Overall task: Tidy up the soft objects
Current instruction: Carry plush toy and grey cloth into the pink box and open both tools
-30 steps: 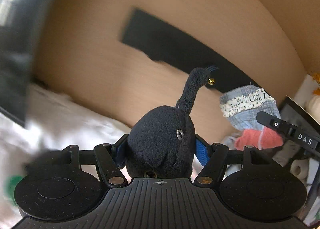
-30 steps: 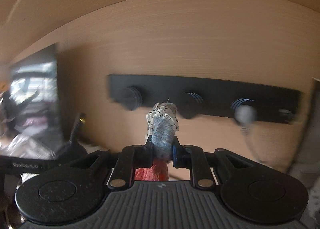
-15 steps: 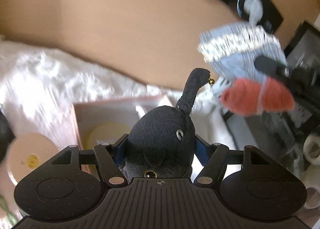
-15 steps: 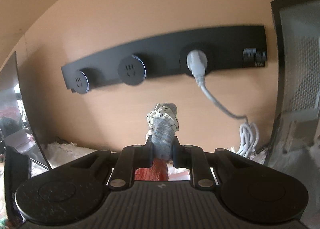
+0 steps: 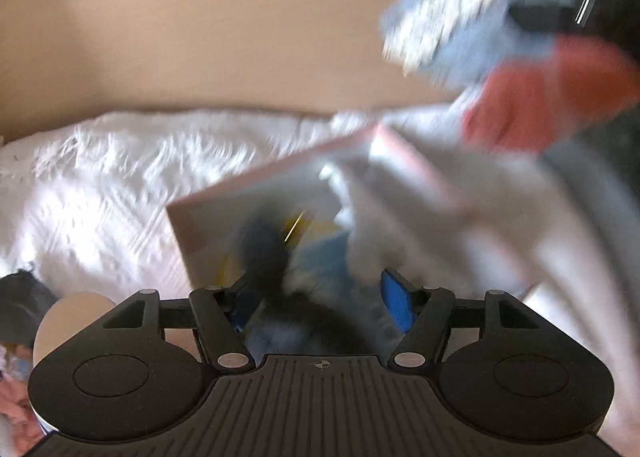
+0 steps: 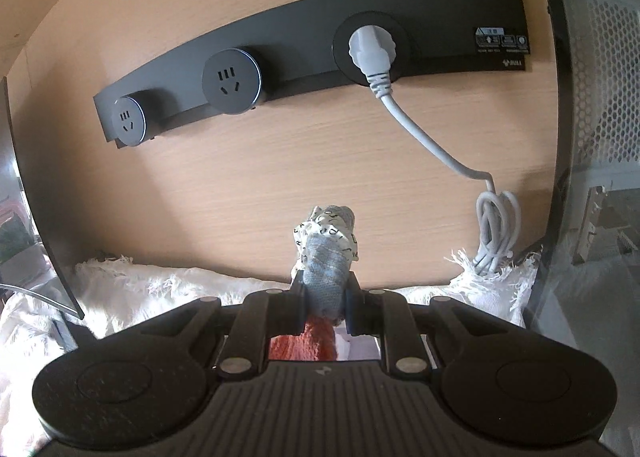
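In the blurred left wrist view, a black plush toy sits between the blue pads of my left gripper. The jaws are closing on it. It hangs over an open pink box with yellow and blue things inside. My right gripper is shut on a blue-grey cloth toy with white lettered trim and a red lower part. In the left wrist view this cloth toy is a blur at the upper right, above the box's far corner.
A white fluffy blanket covers the surface against a wooden wall panel. The panel carries a black socket rail with a white plug and a coiled cable. A white mesh appliance stands at the right.
My left gripper has tipped down over the pink box, which now looks nearer. The right gripper has sunk toward the blanket, with the cloth toy still in it.
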